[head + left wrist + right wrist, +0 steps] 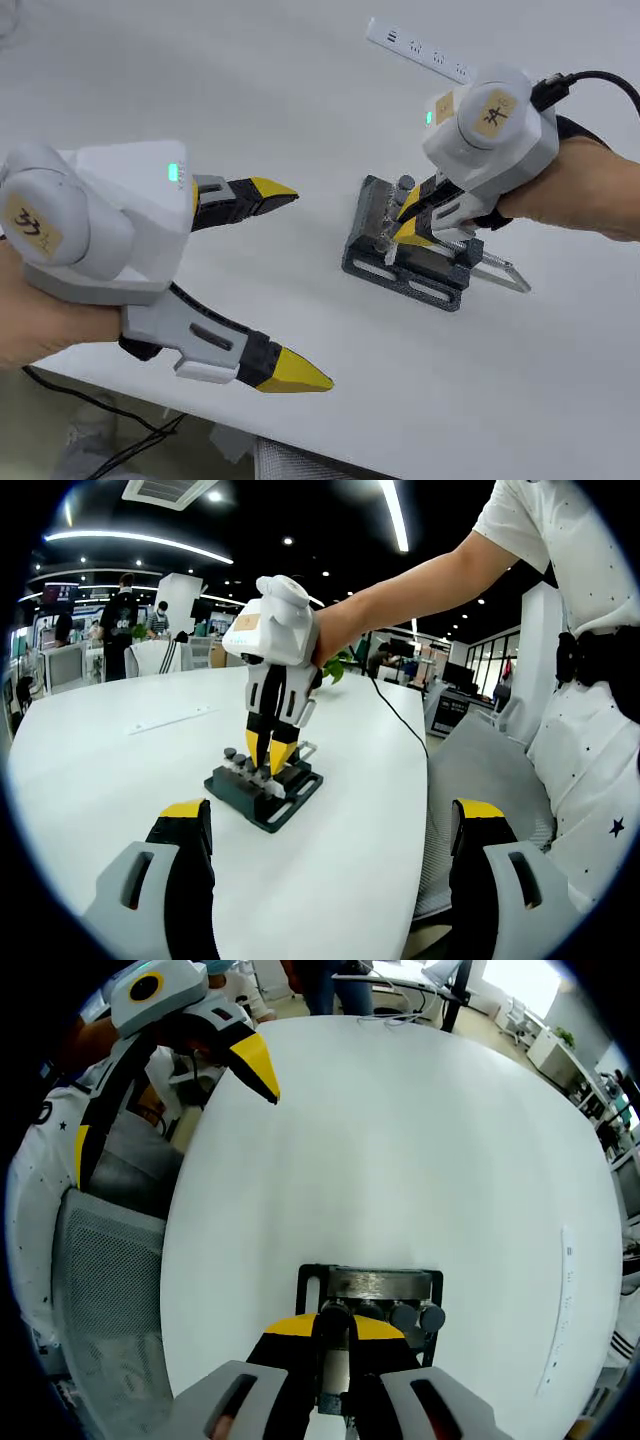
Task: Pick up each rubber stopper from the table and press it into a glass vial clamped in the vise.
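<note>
Right gripper (337, 1327): jaws drawn close, pinching what looks like a dark rubber stopper (335, 1314). It is poised straight over the vise (385, 268), tips pointing down.
Left gripper (290, 282): jaws spread wide, holding nothing. It hangs above bare worktop (300, 100), well apart from the vise.
Key relation: the pinched stopper sits at one end of the clamped row, directly below the right jaws. The vials (243, 765) stand upright, so the press should run straight down their long axis. The right gripper is by far the nearer.
Row: two more stoppers (418, 1316) lie just beside the pinched one, along the vise bar, and look already seated.
Whether the pinched stopper is fully home: cannot tell, because the jaw tips hide the vial mouth.
Materials: stoppers are matte dark grey and round-topped, likely squashy. The vials are small, pale glass, and brittle under a sideways push. The vise is dark, blocky metal with a slotted base and a screw handle sticking out to one side.
Worktop: smooth, white, rounded at the edge.
Other: a white power strip (420, 47) lies beyond the vise.
Judgement: late in the task; keep the push vertical.
</note>
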Demonstrator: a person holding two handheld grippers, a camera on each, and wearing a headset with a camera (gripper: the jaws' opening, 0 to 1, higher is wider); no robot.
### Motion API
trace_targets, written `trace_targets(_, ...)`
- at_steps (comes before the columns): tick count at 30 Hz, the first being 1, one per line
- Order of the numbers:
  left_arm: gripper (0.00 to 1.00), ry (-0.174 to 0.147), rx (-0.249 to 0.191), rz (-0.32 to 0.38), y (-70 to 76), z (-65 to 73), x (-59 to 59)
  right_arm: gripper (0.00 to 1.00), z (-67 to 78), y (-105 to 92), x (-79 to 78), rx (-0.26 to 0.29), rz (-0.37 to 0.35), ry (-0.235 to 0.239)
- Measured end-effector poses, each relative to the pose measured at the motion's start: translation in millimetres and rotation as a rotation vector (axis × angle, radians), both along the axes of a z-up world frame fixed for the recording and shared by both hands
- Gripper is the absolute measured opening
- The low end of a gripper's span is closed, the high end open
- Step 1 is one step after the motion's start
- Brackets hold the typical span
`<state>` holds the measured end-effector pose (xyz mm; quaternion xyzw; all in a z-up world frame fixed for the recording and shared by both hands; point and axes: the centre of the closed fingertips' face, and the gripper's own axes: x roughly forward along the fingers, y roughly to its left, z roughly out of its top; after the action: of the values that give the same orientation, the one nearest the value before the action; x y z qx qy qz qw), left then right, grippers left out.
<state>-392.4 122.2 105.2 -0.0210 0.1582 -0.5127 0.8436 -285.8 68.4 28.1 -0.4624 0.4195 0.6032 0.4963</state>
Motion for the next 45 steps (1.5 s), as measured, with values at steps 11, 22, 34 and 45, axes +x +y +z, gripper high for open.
trace_targets(11, 0.99, 0.002, -0.007, 0.003, 0.4, 0.5, 1.1, 0.09, 0.6, 0.4, -1.7, 0.016, 0.0, -0.005)
trace_targets(22, 0.98, 0.004, -0.009, 0.002, -0.7, 0.5, 0.1, 0.06, 12.1, 1.3, -2.3, 0.04, -0.015, -0.014)
trace_targets(34, 0.98, 0.008, -0.019, 0.004, -1.1, 1.6, 0.1, 0.02, 3.8, -2.1, 1.3, 0.033, -0.008, -0.013)
trace_targets(45, 0.97, 0.01, -0.024, 0.008, 0.2, 2.5, 1.6, 0.03, 3.0, -2.3, 0.4, 0.032, -0.012, -0.005)
